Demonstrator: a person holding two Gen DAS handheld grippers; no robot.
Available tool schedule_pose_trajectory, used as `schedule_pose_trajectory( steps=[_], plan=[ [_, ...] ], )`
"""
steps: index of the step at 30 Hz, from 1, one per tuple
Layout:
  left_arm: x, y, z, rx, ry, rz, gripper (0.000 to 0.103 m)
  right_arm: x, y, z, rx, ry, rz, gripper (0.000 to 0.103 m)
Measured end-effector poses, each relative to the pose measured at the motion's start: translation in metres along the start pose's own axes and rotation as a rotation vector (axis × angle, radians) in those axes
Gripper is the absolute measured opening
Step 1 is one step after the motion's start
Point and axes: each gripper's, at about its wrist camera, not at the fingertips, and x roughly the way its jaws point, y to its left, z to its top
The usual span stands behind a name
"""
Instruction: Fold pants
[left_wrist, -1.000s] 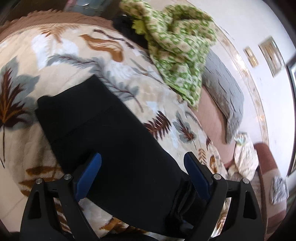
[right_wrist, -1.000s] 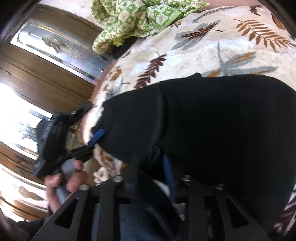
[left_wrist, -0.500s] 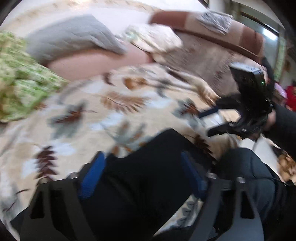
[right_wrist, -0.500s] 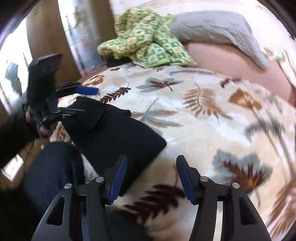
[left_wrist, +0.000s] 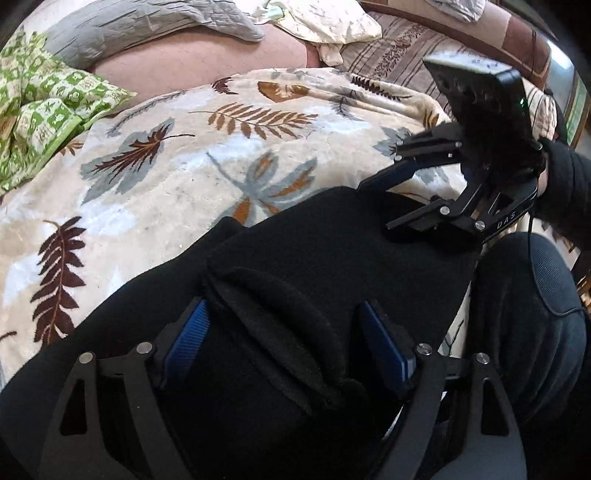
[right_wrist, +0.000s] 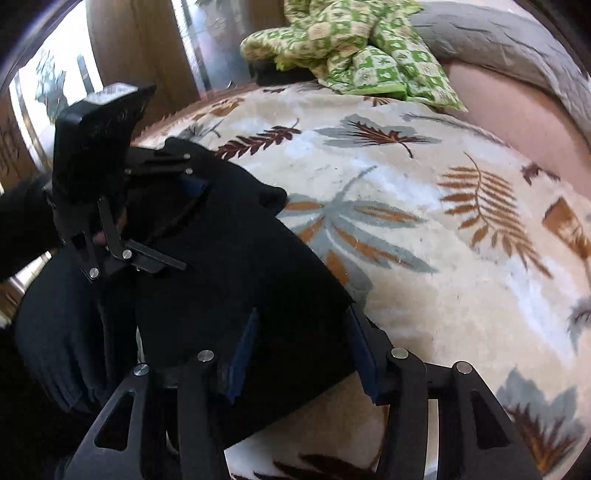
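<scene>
Both hand-held grippers rolled upright, tilting down over black pants (left_wrist: 314, 266).

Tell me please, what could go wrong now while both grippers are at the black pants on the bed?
1. The black pants lie near the edge of the leaf-print blanket, so they could slide off.
2. The left gripper straddles a thick bunched ridge; closing there may catch only some layers and spoil the fold.

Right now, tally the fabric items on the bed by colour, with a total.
Black: 1, the pants
Green check: 1, the crumpled cloth
Grey: 1, the quilted cover
Cream leaf print: 1, the blanket underneath
Pale cream: 1, the crumpled cloth at the far edge
Total: 5
</scene>
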Motion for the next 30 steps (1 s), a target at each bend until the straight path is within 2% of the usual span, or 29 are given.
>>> schedule_pose_trajectory(
  steps=[3, 5, 8, 10, 12, 13, 14, 15, 16, 18, 20, 23, 26, 30],
  plan=[
    [-0.014, 0.0, 0.001, -0.004, -0.03, 0.011, 0.08, -0.007, 0.005, 0.001, 0.001, -0.008, -0.02, 0.049],
    [-0.034, 0.003, 0.001, -0.027, -0.09, 0.015, 0.08, -0.017, 0.015, 0.005, -0.029, -0.012, -0.063, 0.05],
    [-0.065, -0.002, 0.008, -0.015, -0.19, -0.077, 0.08, -0.034, 0.022, 0.005, -0.05, -0.059, -0.079, 0.051],
    [-0.067, -0.011, 0.017, 0.016, -0.199, -0.143, 0.08, -0.044, 0.026, 0.003, -0.073, -0.065, -0.09, 0.051],
    [-0.053, -0.016, 0.024, 0.036, -0.15, -0.164, 0.08, -0.049, 0.028, 0.001, -0.084, -0.055, -0.09, 0.051],
    [-0.038, -0.015, 0.025, 0.031, -0.098, -0.161, 0.08, -0.05, 0.03, -0.001, -0.097, -0.039, -0.096, 0.051],
    [-0.024, -0.012, 0.023, 0.028, -0.05, -0.124, 0.078, -0.048, 0.029, -0.003, -0.104, -0.031, -0.099, 0.051],
    [-0.007, -0.008, 0.019, 0.027, 0.011, -0.053, 0.076, -0.048, 0.03, -0.004, -0.115, -0.022, -0.097, 0.051],
    [0.004, -0.003, 0.012, 0.028, 0.045, 0.02, 0.081, -0.048, 0.031, -0.004, -0.128, -0.019, -0.09, 0.051],
    [0.0, 0.005, 0.007, -0.027, 0.013, -0.032, 0.081, -0.048, 0.037, -0.004, -0.167, -0.032, -0.065, 0.051],
    [0.001, 0.001, 0.007, -0.017, 0.015, -0.014, 0.081, -0.04, 0.04, -0.003, -0.197, -0.014, -0.03, 0.051],
    [0.005, -0.003, 0.008, -0.015, 0.021, -0.001, 0.083, -0.01, 0.038, -0.011, -0.21, 0.085, -0.006, 0.055],
    [0.005, 0.0, 0.008, -0.02, 0.011, -0.007, 0.083, -0.008, 0.032, -0.009, -0.168, 0.083, 0.03, 0.056],
    [-0.016, 0.006, 0.001, -0.049, -0.047, -0.018, 0.082, -0.019, 0.039, -0.002, -0.193, 0.096, 0.015, 0.055]
  ],
)
